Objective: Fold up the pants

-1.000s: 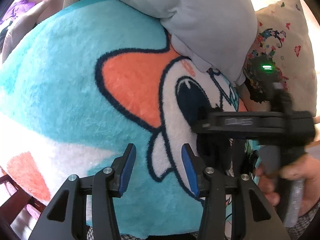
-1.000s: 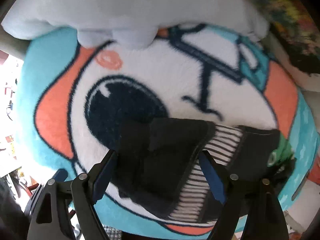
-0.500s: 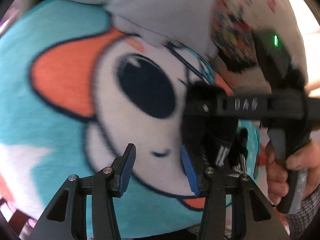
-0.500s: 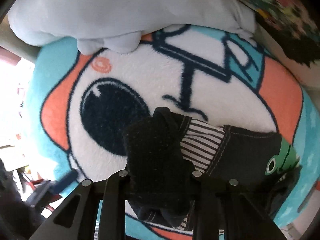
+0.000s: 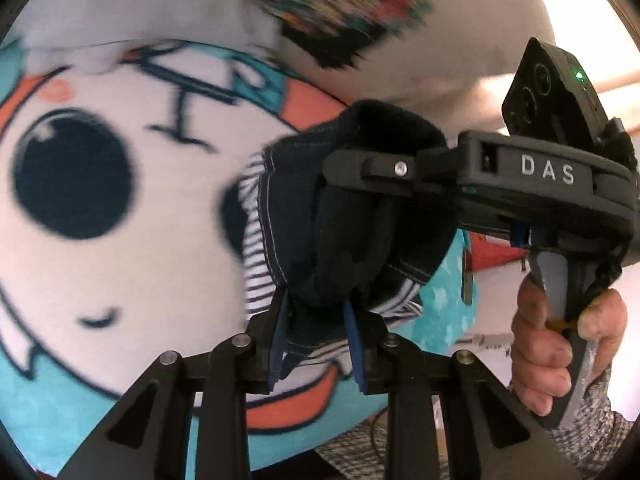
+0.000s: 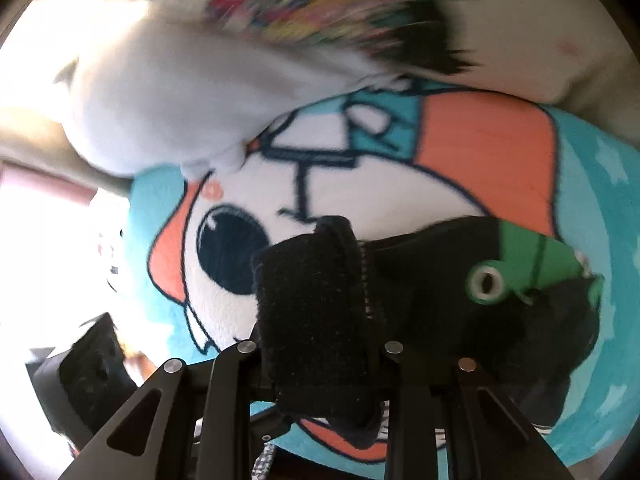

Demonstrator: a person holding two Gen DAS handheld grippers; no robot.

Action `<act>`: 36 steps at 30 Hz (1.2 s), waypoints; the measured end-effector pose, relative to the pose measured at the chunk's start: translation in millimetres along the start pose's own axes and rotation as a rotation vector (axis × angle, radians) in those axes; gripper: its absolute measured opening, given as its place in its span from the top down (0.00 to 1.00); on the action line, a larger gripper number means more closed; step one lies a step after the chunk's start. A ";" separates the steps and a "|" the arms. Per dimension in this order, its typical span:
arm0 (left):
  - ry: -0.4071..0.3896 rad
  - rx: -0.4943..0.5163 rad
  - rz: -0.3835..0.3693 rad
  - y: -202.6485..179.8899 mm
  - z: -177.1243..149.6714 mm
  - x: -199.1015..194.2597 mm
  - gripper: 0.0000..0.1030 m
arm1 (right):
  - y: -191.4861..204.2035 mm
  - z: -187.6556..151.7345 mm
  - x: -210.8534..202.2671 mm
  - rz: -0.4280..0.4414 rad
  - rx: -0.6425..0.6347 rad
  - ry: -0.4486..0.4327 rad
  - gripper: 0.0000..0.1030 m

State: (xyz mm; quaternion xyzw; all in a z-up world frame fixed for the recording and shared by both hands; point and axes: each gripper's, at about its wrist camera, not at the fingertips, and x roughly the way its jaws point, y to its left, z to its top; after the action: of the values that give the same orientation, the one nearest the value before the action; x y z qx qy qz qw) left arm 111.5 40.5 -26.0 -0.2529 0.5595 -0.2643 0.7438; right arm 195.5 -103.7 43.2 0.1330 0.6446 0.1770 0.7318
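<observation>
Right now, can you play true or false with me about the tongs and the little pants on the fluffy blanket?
1. Both tongs are pinching the dark pants. True: the left tongs and right tongs each hold a bunch of the fabric.
2. The blanket is plain grey. False: it is turquoise, white and orange, with a big cartoon eye.
3. The pants have a green patch with a round eye. True.
4. The pants lie flat and untouched. False: they are bunched up between the tongs.
5. A hand holds the right tongs' handle. True.
</observation>
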 end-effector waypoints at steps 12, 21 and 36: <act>0.065 0.115 0.125 -46.8 15.4 23.9 0.66 | -131.8 -40.2 -40.3 -0.077 0.214 -0.209 0.45; 0.154 0.129 0.145 -56.8 -0.8 64.6 0.65 | -160.2 -56.3 -84.5 0.105 0.358 -0.345 0.40; 0.149 0.093 0.144 -55.1 -3.4 65.5 0.62 | -125.6 -75.5 -48.0 0.000 0.180 -0.194 0.85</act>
State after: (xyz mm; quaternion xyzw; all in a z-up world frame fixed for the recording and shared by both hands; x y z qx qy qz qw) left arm 117.5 -44.5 -35.6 -0.1566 0.6169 -0.2538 0.7283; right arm 126.6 -240.2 23.0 0.2147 0.5843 0.1045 0.7756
